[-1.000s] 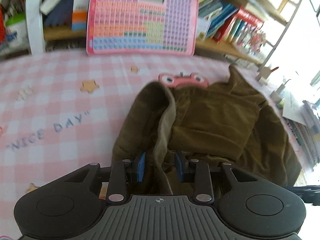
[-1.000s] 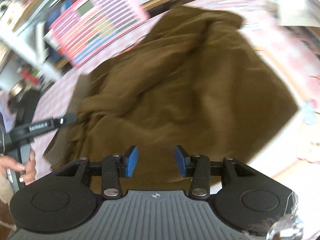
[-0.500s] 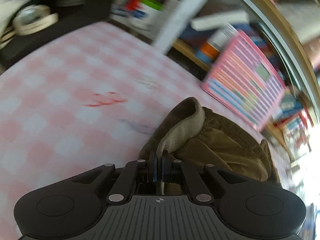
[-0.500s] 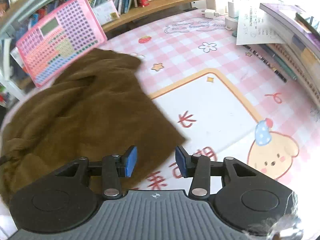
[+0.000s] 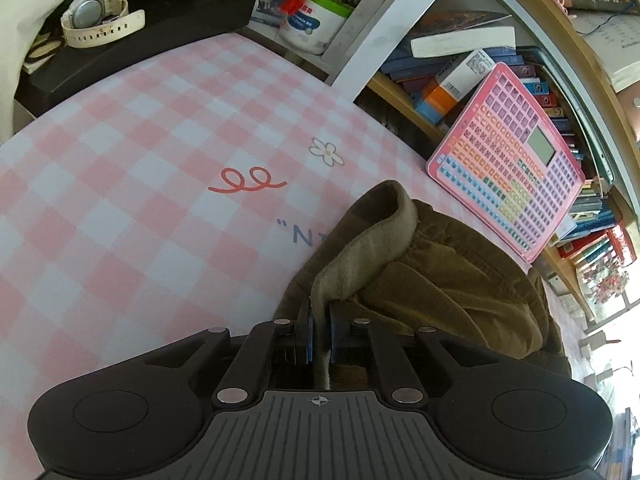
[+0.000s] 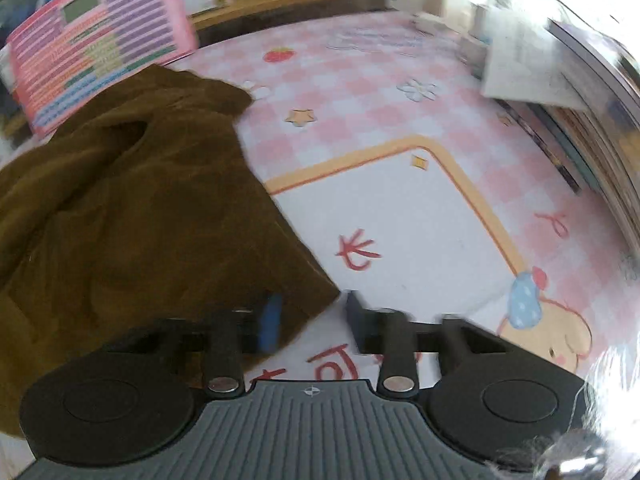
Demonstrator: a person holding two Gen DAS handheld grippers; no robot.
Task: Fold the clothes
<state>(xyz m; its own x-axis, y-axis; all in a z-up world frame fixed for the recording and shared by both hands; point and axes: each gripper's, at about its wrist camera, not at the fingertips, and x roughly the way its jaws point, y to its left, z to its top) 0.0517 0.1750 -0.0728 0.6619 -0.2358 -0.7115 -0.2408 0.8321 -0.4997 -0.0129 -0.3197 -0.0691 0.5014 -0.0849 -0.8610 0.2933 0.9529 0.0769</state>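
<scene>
Left tongs (image 5: 319,330) pinched on brown garment (image 5: 432,280) edge; right tongs (image 6: 310,318) spread wide over garment corner, holding nothing. Fold underway, garment rumpled mid-worktop (image 5: 120,184); right needs grip.

We see a pink-checked desk (image 5: 132,168); on it lie brown clothes (image 6: 140,216), a pink board (image 5: 516,176) and papers (image 6: 520,76).

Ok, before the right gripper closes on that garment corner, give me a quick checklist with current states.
1. Left gripper clamped on the garment edge: ok.
2. Right gripper open: ok.
3. Garment corner between the right fingers: ok, though blurred.
4. Right fingers touching the mat: cannot tell.
5. Mat right of the corner free of objects: ok.
6. Pink board clear of the garment: cannot tell; their edges meet in view.
</scene>
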